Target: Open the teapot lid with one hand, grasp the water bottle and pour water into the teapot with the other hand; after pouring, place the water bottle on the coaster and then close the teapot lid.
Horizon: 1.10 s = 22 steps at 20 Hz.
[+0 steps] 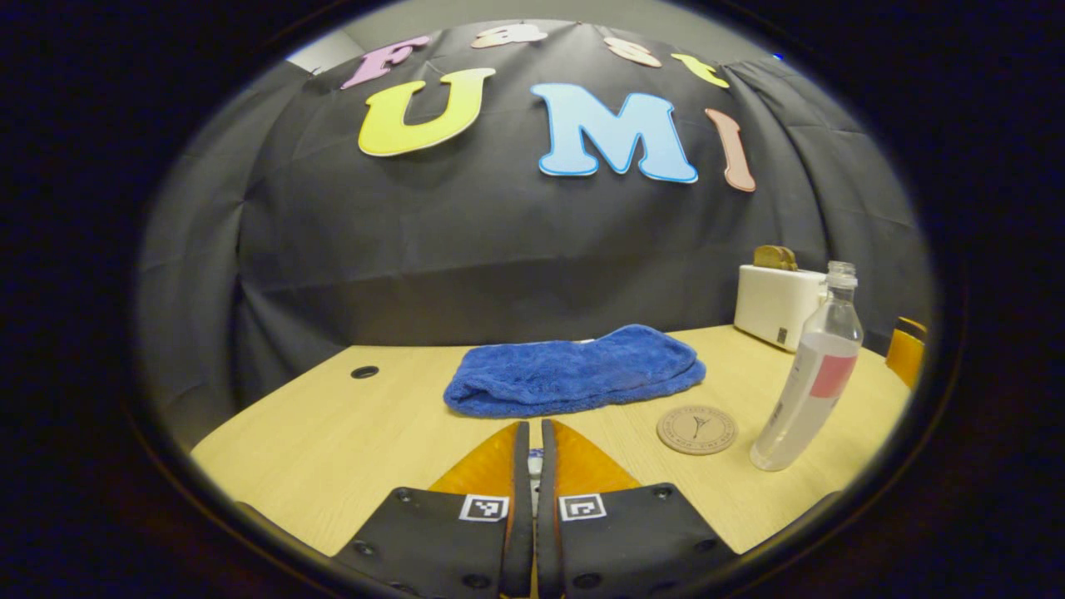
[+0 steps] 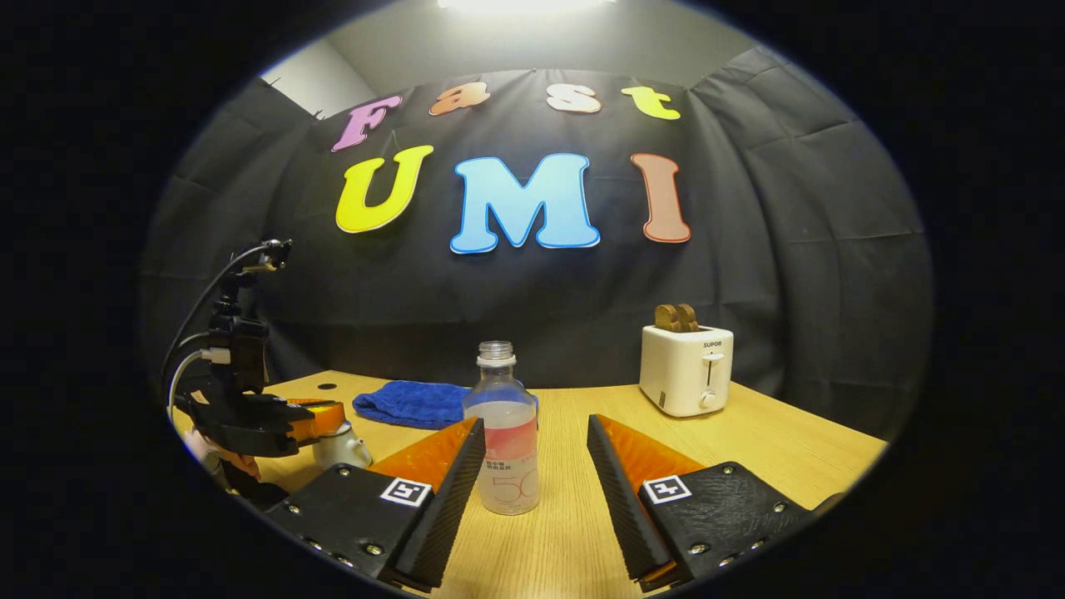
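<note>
Two grippers on the go here. Right gripper (image 2: 537, 433) has its fingers spread wide apart, nothing grasped, and the water bottle (image 2: 502, 433) stands upright on the table (image 2: 790, 441) between them, nearer the left-hand finger in the right gripper view. Can't tell if it touches that finger; the other finger is clearly apart from it. Bottle has no cap on and is partly filled.

Left gripper (image 1: 534, 433) is clenched: its two fingers sit almost together with just a thin slit between, and something small and pale shows in that slit, too hidden to say what. In the right gripper view the left gripper (image 2: 320, 420) shows farther off at the left edge, cables looping up from it, sitting right over the teapot (image 2: 341, 448), whose pale rounded body and spout peek out underneath. Whether it actually pinches the lid knob can't be made out.

Moving outward in the left gripper view: the round coaster (image 1: 697, 429) lies flat on the wood just beside the bottle (image 1: 809, 383), not touching it. Behind the fingertips lies a folded blue towel (image 1: 574, 372). Farther back stands a white toaster (image 2: 686, 368) with brown toast poking out the top, up against the black cloth wall (image 2: 790, 274).
</note>
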Each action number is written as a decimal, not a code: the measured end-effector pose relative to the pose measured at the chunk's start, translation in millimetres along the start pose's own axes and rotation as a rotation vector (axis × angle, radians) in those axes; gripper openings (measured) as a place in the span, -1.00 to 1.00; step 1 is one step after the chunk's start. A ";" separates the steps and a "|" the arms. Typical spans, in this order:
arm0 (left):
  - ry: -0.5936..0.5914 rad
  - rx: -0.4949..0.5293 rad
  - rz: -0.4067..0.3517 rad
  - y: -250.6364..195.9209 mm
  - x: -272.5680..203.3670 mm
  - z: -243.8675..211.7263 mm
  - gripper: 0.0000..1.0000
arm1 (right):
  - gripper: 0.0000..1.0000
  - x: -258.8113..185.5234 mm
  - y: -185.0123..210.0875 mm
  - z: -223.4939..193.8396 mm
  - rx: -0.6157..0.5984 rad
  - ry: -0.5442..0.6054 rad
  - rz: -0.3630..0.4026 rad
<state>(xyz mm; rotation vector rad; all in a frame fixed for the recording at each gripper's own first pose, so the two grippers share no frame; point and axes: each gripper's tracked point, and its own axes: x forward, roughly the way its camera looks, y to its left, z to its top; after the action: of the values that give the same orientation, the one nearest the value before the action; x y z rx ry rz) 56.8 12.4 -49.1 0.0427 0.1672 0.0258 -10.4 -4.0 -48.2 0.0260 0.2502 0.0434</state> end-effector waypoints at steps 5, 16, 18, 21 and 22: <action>-0.040 -0.029 0.007 12.1 -6.9 17.7 -0.82 | 0.55 16.8 6.3 -13.3 0.013 0.065 0.035; -0.048 -0.100 0.187 99.3 -35.2 9.5 -0.85 | 0.84 47.7 31.6 -39.4 -0.133 0.130 0.090; -0.046 -0.103 0.222 112.4 -36.6 6.4 -0.84 | 0.84 49.8 30.6 -42.4 -0.159 0.124 0.086; -0.067 -0.107 0.254 124.4 -43.9 13.1 -0.84 | 0.84 55.0 28.2 -50.3 -0.176 0.137 0.086; -0.071 -0.110 0.259 125.5 -44.8 12.7 -0.84 | 0.81 57.6 26.9 -54.3 -0.178 0.148 0.089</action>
<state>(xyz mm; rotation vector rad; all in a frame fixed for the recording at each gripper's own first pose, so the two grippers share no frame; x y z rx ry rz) 12.0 135.9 -23.6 -0.0442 0.0878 0.2918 30.8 26.7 -114.1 -0.1435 0.3919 0.1559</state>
